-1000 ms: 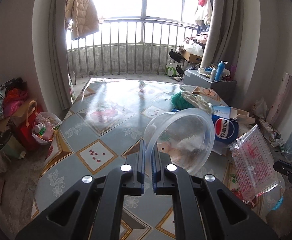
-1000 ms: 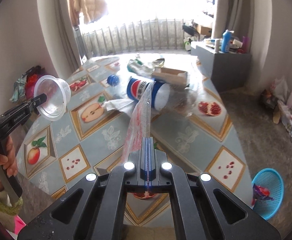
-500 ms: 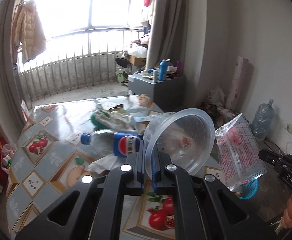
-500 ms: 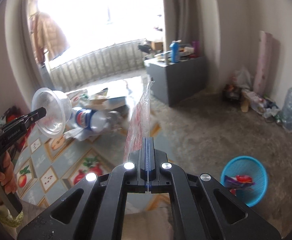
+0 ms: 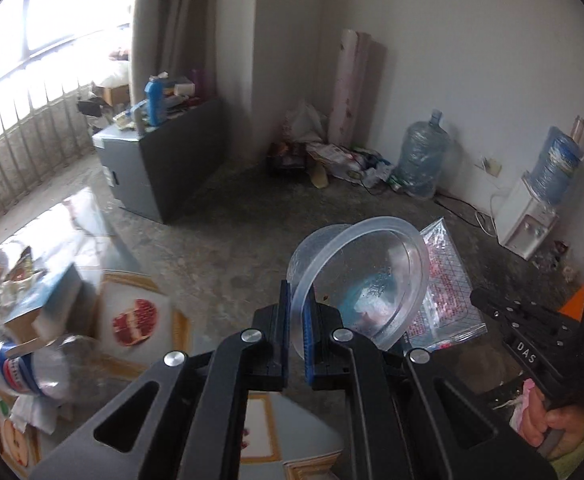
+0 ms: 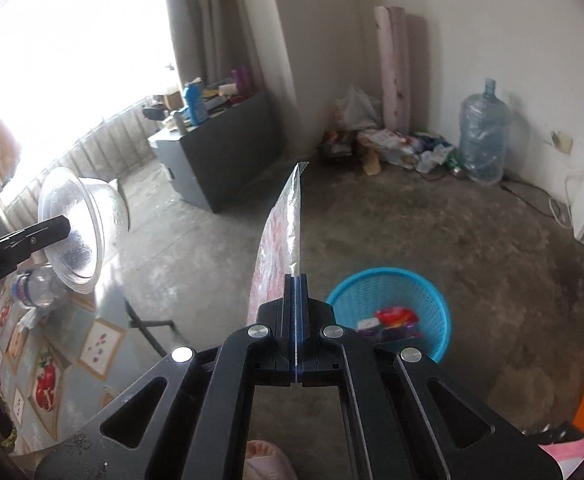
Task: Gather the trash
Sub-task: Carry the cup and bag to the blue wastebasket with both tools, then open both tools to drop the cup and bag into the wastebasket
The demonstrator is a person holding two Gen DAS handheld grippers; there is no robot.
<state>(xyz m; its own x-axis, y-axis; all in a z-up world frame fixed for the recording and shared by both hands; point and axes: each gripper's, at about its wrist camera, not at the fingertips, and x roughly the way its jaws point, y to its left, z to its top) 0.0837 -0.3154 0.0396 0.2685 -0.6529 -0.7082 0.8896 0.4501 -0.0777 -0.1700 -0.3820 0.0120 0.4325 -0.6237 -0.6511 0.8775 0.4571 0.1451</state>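
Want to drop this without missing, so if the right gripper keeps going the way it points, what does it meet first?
Probably bare concrete floor. The right gripper, shut on the plastic bag, aims left of the blue basket, though depth is unclear.

Two wrist fisheyes, both angled down over the floor.
Left view: along its fingers, table (image 5: pixel 140 308) edge close below. Right view: nearer the basket (image 6: pixel 387 308). Shared: grey cabinet (image 5: pixel 164 168) (image 6: pixel 220 152), far corner (each glimpses the other gripper).
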